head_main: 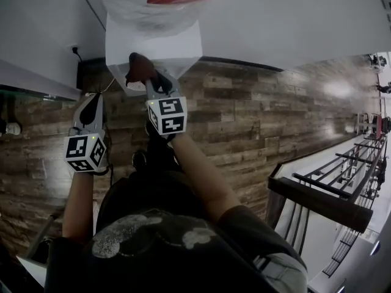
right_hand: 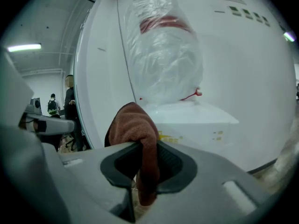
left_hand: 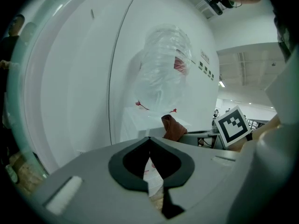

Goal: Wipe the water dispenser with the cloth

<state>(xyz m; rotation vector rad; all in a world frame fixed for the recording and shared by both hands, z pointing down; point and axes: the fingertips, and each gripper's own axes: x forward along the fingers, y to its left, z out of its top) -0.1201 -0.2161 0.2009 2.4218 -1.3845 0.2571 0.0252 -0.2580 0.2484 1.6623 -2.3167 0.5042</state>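
Right hand-held gripper (right_hand: 147, 158) clamps brown cloth (right_hand: 134, 125) before white water dispenser (right_hand: 196, 121); left hand-held gripper (left_hand: 150, 163), near dispenser, closed, empty.

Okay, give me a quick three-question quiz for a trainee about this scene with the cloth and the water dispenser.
1. Which gripper holds the cloth?
2. True or false: the left gripper has nothing between its jaws.
3. The bottle on top of the water dispenser is: A bare, B wrapped in clear plastic, C lying on its side.

Key: 1 the right gripper; 2 true; 3 B.
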